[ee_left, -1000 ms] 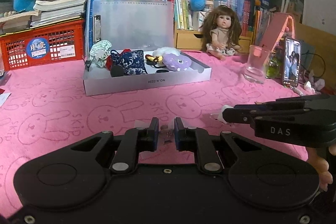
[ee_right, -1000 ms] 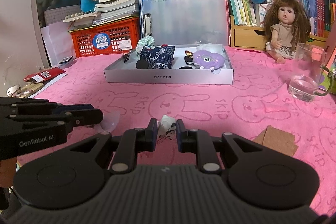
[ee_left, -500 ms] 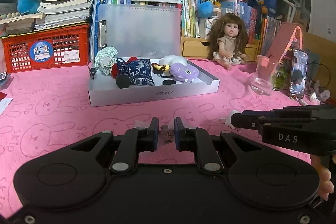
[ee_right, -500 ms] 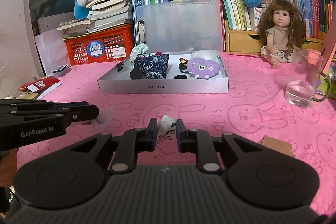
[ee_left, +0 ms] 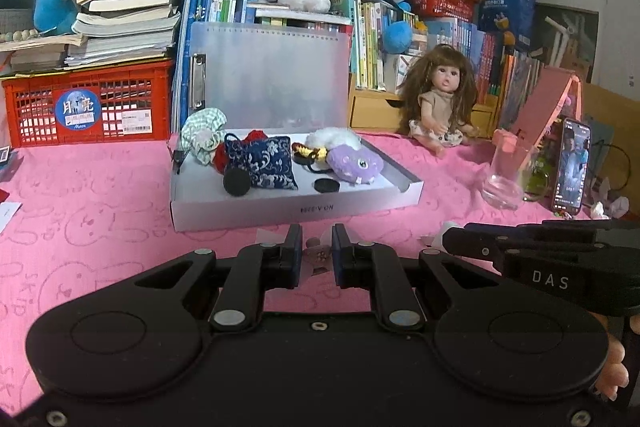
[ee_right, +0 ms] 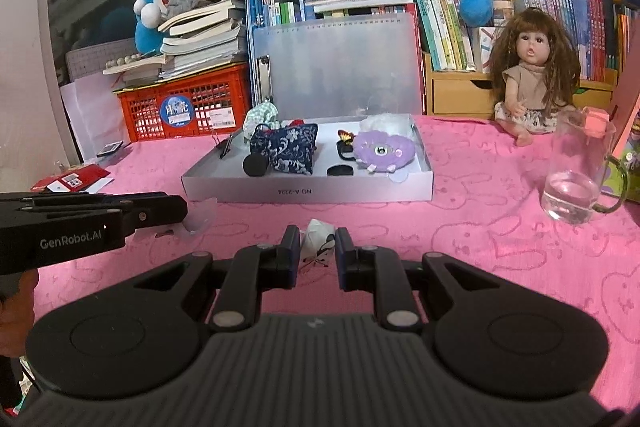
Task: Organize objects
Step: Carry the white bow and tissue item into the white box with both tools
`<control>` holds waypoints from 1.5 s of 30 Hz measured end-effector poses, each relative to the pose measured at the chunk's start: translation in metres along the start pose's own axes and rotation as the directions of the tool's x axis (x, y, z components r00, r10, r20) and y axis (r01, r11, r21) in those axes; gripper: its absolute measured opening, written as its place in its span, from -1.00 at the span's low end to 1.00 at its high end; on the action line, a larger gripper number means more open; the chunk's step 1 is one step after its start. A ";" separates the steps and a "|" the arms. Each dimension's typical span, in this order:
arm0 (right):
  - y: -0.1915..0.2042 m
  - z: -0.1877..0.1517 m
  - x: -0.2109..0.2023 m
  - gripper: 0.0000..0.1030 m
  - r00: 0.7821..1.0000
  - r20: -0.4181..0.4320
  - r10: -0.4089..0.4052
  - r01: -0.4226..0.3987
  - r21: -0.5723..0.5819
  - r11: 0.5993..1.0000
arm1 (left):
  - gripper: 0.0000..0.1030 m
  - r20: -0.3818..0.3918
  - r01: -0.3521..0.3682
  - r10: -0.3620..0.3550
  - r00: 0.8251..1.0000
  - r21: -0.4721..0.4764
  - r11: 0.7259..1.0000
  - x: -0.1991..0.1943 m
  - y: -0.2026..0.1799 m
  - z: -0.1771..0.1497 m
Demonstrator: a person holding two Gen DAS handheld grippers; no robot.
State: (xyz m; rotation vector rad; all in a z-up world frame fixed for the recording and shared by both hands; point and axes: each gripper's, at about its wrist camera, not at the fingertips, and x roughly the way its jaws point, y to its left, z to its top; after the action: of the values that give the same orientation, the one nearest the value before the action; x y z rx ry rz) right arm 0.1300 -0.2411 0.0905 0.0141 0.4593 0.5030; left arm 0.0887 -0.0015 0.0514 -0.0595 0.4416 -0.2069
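Left wrist view: the left tongs point(ee_left: 314, 251) are clamped on a small clear packet point(ee_left: 316, 254) with a brownish trinket inside, held above the pink surface point(ee_left: 100, 227). At twelve o'clock from them, just beyond, sits the white tray point(ee_left: 296, 207), which holds a blue floral pouch point(ee_left: 264, 163), a purple plush point(ee_left: 354, 165) and a black disc point(ee_left: 327, 185). The right tongs point(ee_left: 452, 241) reach in from three o'clock with a scrap of white at their tip. A glass cup point(ee_left: 505, 175) stands at two o'clock.

Right wrist view: the right tongs point(ee_right: 317, 251) are clamped on a small white packet point(ee_right: 318, 241) with dark markings. The tray point(ee_right: 308, 191) lies at twelve o'clock, the doll point(ee_right: 532, 75) at one o'clock. The left tongs point(ee_right: 180, 213) enter from nine o'clock, a clear packet point(ee_right: 200, 215) at their tip
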 end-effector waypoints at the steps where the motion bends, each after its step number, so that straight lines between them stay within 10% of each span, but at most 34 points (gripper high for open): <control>1: 0.000 0.001 0.000 -0.57 1.000 0.003 0.000 0.000 0.000 1.000 | -0.72 0.004 -0.002 0.002 1.000 0.002 1.000 0.000 0.000 0.001; 45: -0.016 0.045 0.045 -0.57 0.999 0.034 -0.031 0.030 0.032 0.999 | -0.72 0.010 -0.044 0.045 0.999 -0.126 0.991 0.056 0.043 0.053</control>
State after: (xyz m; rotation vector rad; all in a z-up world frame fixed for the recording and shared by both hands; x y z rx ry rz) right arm 0.1915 -0.2296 0.1095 0.0463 0.4331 0.4653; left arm 0.1693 0.0291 0.0714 -0.1745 0.4422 -0.1344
